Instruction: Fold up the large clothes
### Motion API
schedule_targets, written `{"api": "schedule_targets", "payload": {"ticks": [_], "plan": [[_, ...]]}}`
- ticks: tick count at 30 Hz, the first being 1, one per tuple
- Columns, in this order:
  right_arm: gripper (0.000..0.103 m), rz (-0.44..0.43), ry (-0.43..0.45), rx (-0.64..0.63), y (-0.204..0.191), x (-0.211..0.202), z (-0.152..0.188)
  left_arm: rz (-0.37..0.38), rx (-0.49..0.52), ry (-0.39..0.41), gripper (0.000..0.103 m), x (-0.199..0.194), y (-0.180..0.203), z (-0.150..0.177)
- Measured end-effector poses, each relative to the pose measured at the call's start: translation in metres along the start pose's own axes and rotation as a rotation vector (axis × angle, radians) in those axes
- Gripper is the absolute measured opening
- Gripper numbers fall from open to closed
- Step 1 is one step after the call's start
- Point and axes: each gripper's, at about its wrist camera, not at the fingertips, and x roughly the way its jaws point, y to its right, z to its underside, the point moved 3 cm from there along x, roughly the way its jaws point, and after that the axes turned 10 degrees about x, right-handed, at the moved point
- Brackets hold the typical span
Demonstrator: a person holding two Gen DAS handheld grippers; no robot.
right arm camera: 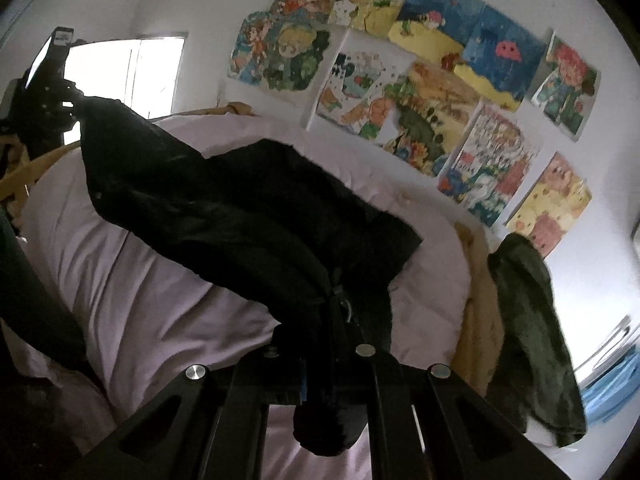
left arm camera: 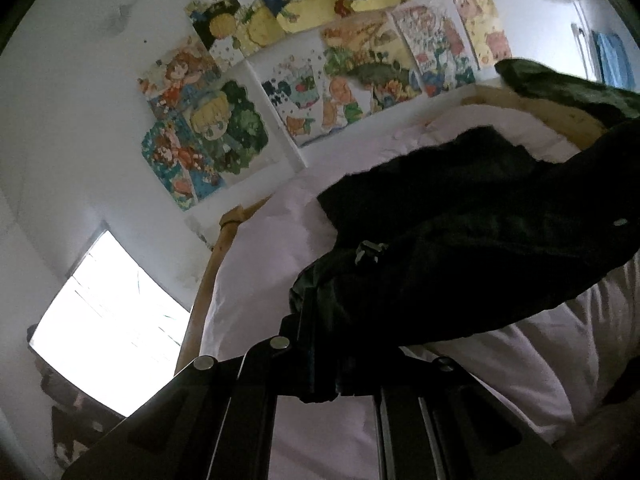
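both grippers' fingers (right arm camera: 336,300) clamp black garment (right arm camera: 240,208), stretched between them.

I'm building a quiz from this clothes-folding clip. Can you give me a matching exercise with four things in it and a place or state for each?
Things:
1. black fleece garment
2. dark green fuzzy cloth
3. pale pink quilted duvet
4. colourful cartoon posters

Places or states:
A. stuck on the white wall
B. spread over the bed
C. draped at the bed's end
D. lifted, clamped by the left gripper and the right gripper

Pairs: 1-D, 2-C, 3-B, 4-A
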Motion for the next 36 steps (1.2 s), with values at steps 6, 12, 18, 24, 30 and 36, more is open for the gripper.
{"api": "schedule_targets", "payload": {"ticks": [6, 12, 18, 24, 30, 36], "plan": [[0.007, 0.007, 0.033, 0.032, 0.003, -0.034, 0.007, 0.021, 0.0, 0.077, 0.005, -0.044, 0.003, 0.002], [0.007, 0.028, 0.016, 0.057, 0.005, -0.037, 0.004, 0.039, 0.077, 0.079, 0.005, -0.053, 0.014, -0.001], [0.007, 0.019, 0.03, 0.099, 0.012, -0.027, -0.006, 0.038, 0.034, 0.071, 0.005, -0.037, 0.004, -0.006], [0.008, 0.029, 0.055, 0.182, 0.036, -0.007, -0.036, 0.02, -0.018, 0.107, 0.005, -0.026, -0.012, -0.041], [0.008, 0.075, 0.06, 0.251, 0.066, 0.027, -0.077, -0.003, -0.107, 0.107, 0.005, 0.006, -0.04, -0.087], [0.008, 0.133, 0.043, 0.293, 0.094, 0.072, -0.113, -0.024, -0.185, 0.078, 0.005, 0.053, -0.064, -0.128]]}}
